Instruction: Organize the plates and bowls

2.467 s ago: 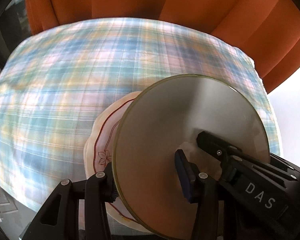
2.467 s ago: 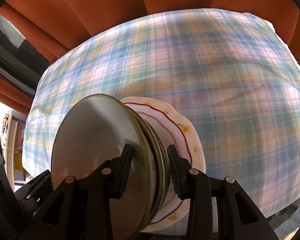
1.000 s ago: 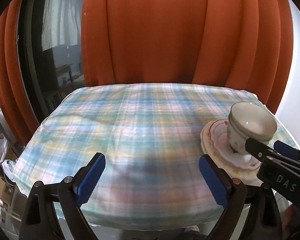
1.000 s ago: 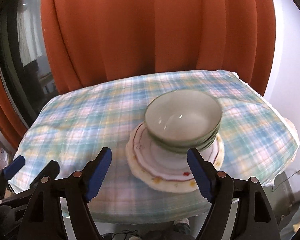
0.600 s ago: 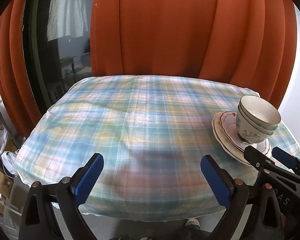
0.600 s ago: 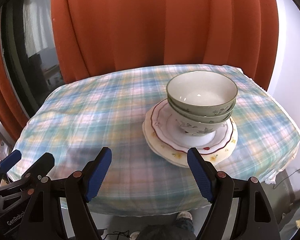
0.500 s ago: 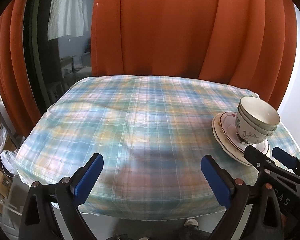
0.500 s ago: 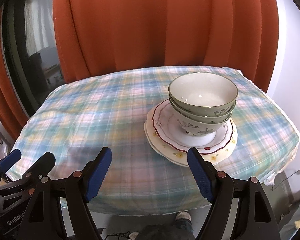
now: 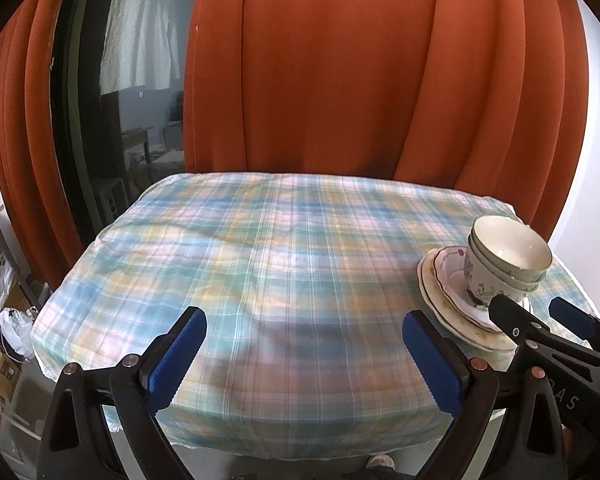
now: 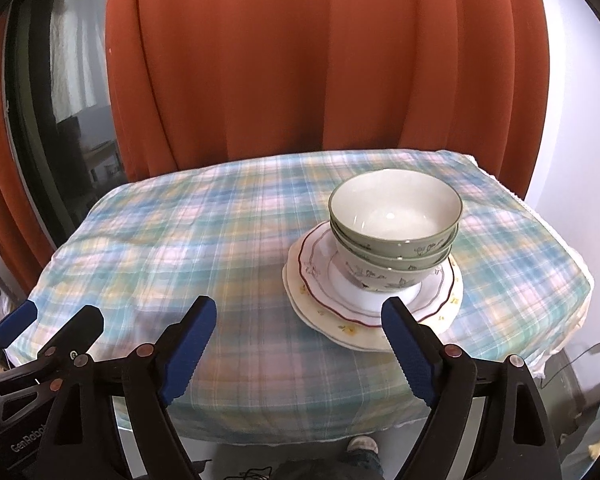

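Green bowls (image 10: pixel 396 224) nest in a stack on two scalloped plates (image 10: pixel 324 272) on the plaid-covered table (image 10: pixel 204 236). In the left wrist view the bowls (image 9: pixel 508 256) and plates (image 9: pixel 440 284) sit at the right edge. My right gripper (image 10: pixel 298 318) hangs near the table's front edge, short of the plates, its jaws opening with nothing between them. My left gripper (image 9: pixel 304 338) is open and empty over the bare cloth (image 9: pixel 284 252), left of the stack. The right gripper's fingers (image 9: pixel 512 316) show in front of the plates in the left wrist view.
Orange curtains (image 10: pixel 308 60) hang behind the table. A dark window (image 9: pixel 100 92) stands at the left. Bags and boxes (image 9: pixel 4 320) lie on the floor at the left. A person's shoe (image 10: pixel 362 446) shows below the table's front edge.
Both grippers let go of the plates and bowls and drew back; the stack now stands upright on the table. Over the last half second the right jaws spread slightly wider.
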{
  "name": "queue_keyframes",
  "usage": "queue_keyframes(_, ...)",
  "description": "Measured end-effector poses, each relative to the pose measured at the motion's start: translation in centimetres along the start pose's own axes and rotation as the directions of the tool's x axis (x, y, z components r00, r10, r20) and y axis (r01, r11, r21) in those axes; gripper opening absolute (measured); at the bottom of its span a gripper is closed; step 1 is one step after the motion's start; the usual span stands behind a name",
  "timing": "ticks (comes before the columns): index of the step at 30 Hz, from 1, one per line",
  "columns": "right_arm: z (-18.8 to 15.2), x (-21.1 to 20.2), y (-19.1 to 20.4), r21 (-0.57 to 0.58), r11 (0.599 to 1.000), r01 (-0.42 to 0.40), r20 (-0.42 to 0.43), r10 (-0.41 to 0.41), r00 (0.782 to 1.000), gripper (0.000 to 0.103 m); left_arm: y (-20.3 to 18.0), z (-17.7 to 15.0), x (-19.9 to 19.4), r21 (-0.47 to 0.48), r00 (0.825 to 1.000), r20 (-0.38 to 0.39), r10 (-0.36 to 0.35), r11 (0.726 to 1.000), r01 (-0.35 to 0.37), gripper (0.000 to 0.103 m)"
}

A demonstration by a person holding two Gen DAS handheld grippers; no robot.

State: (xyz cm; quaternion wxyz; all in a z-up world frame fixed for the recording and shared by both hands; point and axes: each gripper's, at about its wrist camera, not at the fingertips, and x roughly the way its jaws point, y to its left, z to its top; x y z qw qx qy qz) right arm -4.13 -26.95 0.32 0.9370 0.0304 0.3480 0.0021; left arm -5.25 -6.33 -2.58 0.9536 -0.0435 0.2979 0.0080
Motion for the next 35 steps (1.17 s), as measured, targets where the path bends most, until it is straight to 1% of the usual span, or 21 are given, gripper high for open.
queue_keyframes(8, 0.57, -0.11, -0.18, -0.006, 1.0, 0.005, 0.02, -0.005, 1.0, 0.089, -0.31, 0.44, -0.04, -0.005, 1.0, 0.024, 0.009, 1.0, -0.009, 0.102)
queue_keyframes(25, 0.67, 0.31, 0.03, -0.007, 1.0, 0.016, 0.012, -0.016, 1.0, 0.09, -0.26, 0.5, 0.03, -0.007, 1.0, 0.023, 0.005, 1.0, -0.005, 0.103)
queue_keyframes(35, 0.7, 0.64, 0.64, -0.006, 1.0, 0.03, 0.002, -0.03, 1.0, 0.09, -0.19, 0.56, 0.41, -0.008, 1.0, 0.025, 0.02, 1.0, -0.019, 0.103)
